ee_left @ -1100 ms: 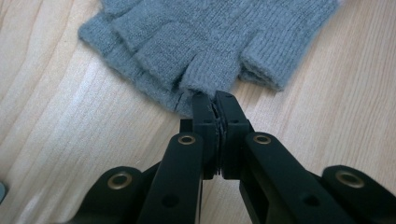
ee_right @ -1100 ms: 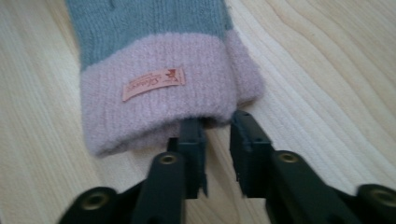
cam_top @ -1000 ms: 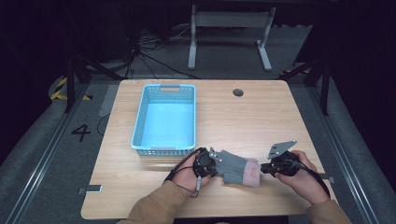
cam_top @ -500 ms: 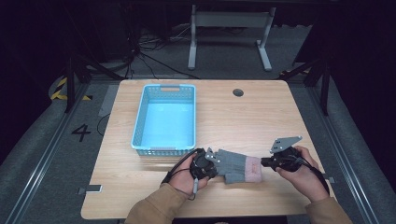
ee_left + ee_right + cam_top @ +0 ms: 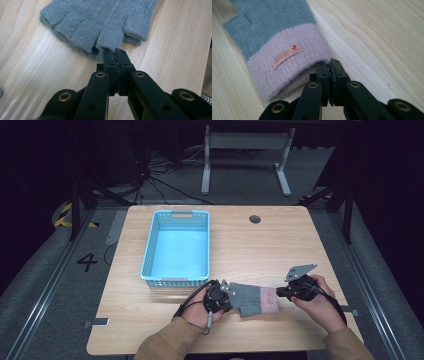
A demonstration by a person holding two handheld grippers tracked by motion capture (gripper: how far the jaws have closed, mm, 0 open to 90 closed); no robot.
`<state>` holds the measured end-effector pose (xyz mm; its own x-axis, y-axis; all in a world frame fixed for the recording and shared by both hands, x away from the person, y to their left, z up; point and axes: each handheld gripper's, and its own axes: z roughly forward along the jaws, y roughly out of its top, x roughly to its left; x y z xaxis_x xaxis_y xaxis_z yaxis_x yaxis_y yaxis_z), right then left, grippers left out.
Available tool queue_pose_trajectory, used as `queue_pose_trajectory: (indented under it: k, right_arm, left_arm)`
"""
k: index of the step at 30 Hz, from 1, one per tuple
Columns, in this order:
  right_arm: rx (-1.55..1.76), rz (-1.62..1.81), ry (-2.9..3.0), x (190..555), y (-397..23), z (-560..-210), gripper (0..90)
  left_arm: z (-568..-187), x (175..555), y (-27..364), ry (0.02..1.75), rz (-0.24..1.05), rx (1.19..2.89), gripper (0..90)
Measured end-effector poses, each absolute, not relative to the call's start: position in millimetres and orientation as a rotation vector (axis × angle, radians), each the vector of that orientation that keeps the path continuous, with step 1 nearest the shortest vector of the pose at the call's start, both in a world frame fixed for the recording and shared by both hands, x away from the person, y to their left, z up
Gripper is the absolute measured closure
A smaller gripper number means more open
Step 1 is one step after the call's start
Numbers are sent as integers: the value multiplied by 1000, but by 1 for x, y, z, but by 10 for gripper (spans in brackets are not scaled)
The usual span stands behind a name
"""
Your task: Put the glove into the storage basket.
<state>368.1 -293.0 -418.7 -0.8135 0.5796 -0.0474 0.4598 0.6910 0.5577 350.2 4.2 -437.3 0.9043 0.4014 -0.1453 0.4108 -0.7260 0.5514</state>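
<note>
A grey fingerless glove [image 5: 252, 299] with a pink cuff [image 5: 270, 300] lies flat near the table's front edge. My left gripper [image 5: 231, 295] is at its finger end. In the left gripper view the jaws are pressed together [image 5: 115, 51], nipping the edge of one knitted finger stub [image 5: 107, 41]. My right gripper [image 5: 279, 292] is at the cuff end. In the right gripper view its jaws are closed [image 5: 329, 62] on the corner of the fuzzy pink cuff [image 5: 287, 65], which carries a small orange label [image 5: 287, 55]. The glove spans the gap between the two grippers.
A light blue plastic basket [image 5: 150, 245] stands empty at the left middle of the wooden table [image 5: 280, 245]. A round cable hole [image 5: 255, 219] sits near the far edge. Beyond the table are dark floor, cables and a metal stand.
The right hand and its gripper have shifted slightly at the cuff end. The left gripper and the glove have stayed where they were.
</note>
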Motion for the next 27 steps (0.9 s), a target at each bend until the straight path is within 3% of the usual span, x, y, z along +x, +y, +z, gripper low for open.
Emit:
queue_pose_trajectory:
  k: [14, 21, 27]
  right_arm:
    - [901, 811, 2594, 364, -311, -407, 743]
    - [1065, 853, 2555, 364, -325, -407, 729]
    - [1183, 858, 2523, 367, -334, -407, 647]
  left_arm:
    - [-427, 342, 3, 629, 76, 2500, 760]
    - [-414, 341, 4, 645, 50, 2416, 692]
    - [-404, 342, 0, 681, 32, 2320, 646]
